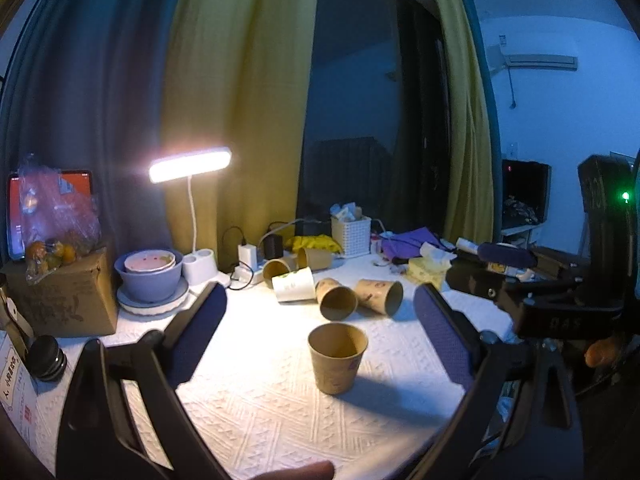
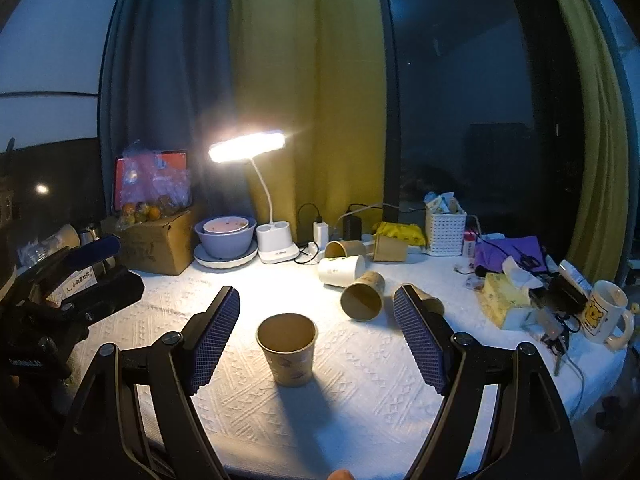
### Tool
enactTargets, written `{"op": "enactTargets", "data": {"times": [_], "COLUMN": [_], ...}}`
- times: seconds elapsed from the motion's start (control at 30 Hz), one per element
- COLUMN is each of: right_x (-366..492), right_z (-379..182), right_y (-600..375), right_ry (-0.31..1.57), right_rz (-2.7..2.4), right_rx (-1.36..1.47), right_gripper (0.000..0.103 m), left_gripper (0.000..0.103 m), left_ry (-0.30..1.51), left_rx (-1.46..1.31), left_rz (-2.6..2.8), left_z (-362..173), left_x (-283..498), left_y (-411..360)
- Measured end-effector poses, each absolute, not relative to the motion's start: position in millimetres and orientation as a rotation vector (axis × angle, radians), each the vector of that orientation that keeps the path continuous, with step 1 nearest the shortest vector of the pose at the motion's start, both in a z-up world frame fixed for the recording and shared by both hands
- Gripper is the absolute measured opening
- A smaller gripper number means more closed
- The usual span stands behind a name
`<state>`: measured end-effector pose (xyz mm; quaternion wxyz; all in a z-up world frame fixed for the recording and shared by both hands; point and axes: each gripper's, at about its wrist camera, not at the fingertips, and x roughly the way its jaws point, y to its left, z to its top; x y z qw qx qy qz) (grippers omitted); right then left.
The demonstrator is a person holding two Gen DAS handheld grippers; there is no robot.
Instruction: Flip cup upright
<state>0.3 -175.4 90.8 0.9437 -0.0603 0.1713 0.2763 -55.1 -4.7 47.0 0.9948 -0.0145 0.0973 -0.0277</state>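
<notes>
wide apart and empty, the right gripper (image 2: 316, 336) frames an upright brown paper cup (image 2: 287, 350) that stands on the white textured worktop (image 2: 360, 412), mouth up, touching neither blue pad. the left gripper (image 1: 316, 340) is spread just as wide and holds nothing; in its view the same cup (image 1: 337, 357) stands between its fingers, slightly toward the right one and clear of both.

at 12 o'clock beyond the upright cup lies a cluster of tipped cups. nearest is a brown cup on its side (image 2: 363, 296) with its mouth toward the camera, and at its 2 o'clock another brown cup (image 1: 380, 296) lies just beside it; in the right wrist view that one is mostly hidden behind the right finger. a white cup (image 2: 341, 270) lies on its side just behind them, and two more brown cups (image 2: 345, 249) (image 2: 390, 248) lie farther back near the chargers and cables (image 2: 320, 236).

at 11 o'clock a lit desk lamp (image 2: 248, 146) rises from a white base (image 2: 277, 246), with stacked purple bowls on a plate (image 2: 226, 238) beside it and a cardboard box (image 2: 160, 242) with a bag of fruit (image 2: 144, 208) farther toward 10 o'clock. at 1 o'clock stands a white lattice basket (image 2: 445, 234); toward 2 and 3 o'clock lie purple cloth (image 2: 510, 250), a yellow tissue pack (image 2: 506, 296) and a mug with a cartoon bear (image 2: 606, 314). the space between both grippers and the upright cup is bare worktop.
</notes>
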Motion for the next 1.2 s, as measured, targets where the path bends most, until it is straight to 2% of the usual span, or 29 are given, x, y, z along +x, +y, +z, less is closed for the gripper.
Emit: {"op": "enactTargets", "data": {"times": [1.2], "right_x": [7.9], "right_z": [74.2], "right_y": [-171.7], "right_ry": [0.41], "right_rz": [0.558], "right_rx": [-0.123], "right_gripper": [0.082], "left_gripper": [0.096], "left_ry": [0.216], "left_rx": [-0.077], "left_rz": [-0.074], "left_z": [36.9], "left_x": [-53.4], "left_y": [-1.7]}}
